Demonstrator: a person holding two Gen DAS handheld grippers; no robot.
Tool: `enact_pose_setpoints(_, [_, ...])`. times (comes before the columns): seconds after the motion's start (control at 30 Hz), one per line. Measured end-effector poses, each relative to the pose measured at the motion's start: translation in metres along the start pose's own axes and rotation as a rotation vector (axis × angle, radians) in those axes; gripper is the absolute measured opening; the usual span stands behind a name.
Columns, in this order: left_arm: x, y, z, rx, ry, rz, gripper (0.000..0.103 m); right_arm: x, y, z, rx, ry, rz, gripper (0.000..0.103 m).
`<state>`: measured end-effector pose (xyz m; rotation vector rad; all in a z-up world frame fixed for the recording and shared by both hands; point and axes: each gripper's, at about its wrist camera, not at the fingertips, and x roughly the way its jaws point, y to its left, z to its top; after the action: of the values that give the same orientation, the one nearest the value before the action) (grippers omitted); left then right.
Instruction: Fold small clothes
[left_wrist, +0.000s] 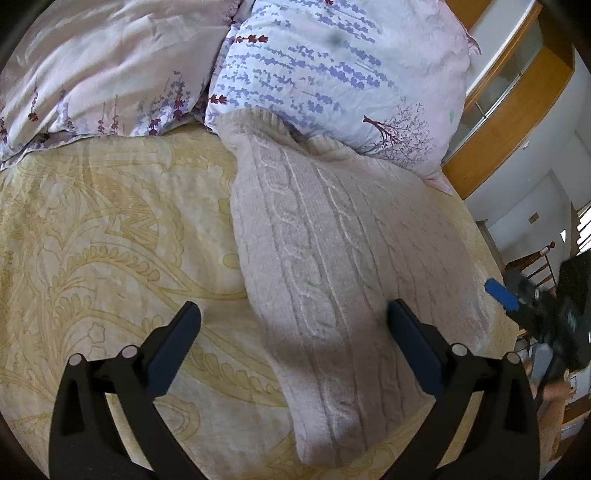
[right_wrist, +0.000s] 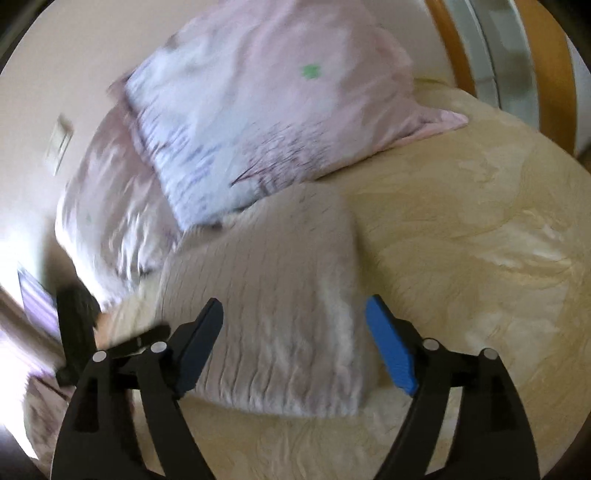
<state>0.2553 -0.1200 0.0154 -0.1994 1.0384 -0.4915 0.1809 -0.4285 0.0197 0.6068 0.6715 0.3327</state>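
item: cable-knit sweater (left_wrist: 332, 258), pale grey-lilac, thick wool with raised braided columns running its length. folded into a long thick bundle with rounded edges; ribbed end tucked against the floral pillow (left_wrist: 332, 74). location: on the bed (left_wrist: 92, 240), lying on a cream bedspread with a yellow paisley pattern, right of centre in the left wrist view. a second, satin-pink pillow (left_wrist: 92, 55) sits beside the first.

left gripper (left_wrist: 293, 321): jaws spread wide, empty, hanging above the sweater's near end.

right gripper (right_wrist: 293, 314): jaws apart, nothing held, above the sweater's folded edge; view blurred.
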Motion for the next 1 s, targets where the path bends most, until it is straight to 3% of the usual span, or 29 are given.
enact_pose_setpoints(0.2, [0.004, 0.008, 0.004, -0.031, 0.034, -0.059, 0.101, 0.031, -0.034, 0.024, 0.186, 0.138, 0.08, 0.081])
enact_pose_setpoints(0.47, [0.011, 0.023, 0.019, -0.135, 0.073, -0.228, 0.098, 0.063, -0.029, 0.033, 0.159, 0.231, 0.102, 0.081])
enact_pose_setpoints(0.53, [0.014, 0.025, 0.023, -0.156, 0.084, -0.27, 0.091, 0.069, -0.025, 0.034, 0.141, 0.243, 0.117, 0.081])
enact_pose_setpoints(0.8, [0.02, 0.035, 0.024, -0.241, 0.082, -0.385, 0.088, 0.092, -0.007, 0.028, 0.062, 0.298, 0.203, 0.067])
enact_pose_setpoints(0.87, [0.021, 0.036, 0.024, -0.252, 0.085, -0.386, 0.084, 0.095, -0.004, 0.025, 0.047, 0.294, 0.209, 0.052])
enact_pose_setpoints(0.93, [0.022, 0.037, 0.022, -0.258, 0.088, -0.388, 0.069, 0.099, -0.007, 0.018, 0.088, 0.308, 0.265, 0.039])
enact_pose_setpoints(1.0, [0.02, 0.04, 0.017, -0.263, 0.085, -0.397, 0.06, 0.094, -0.008, 0.014, 0.102, 0.288, 0.295, 0.035])
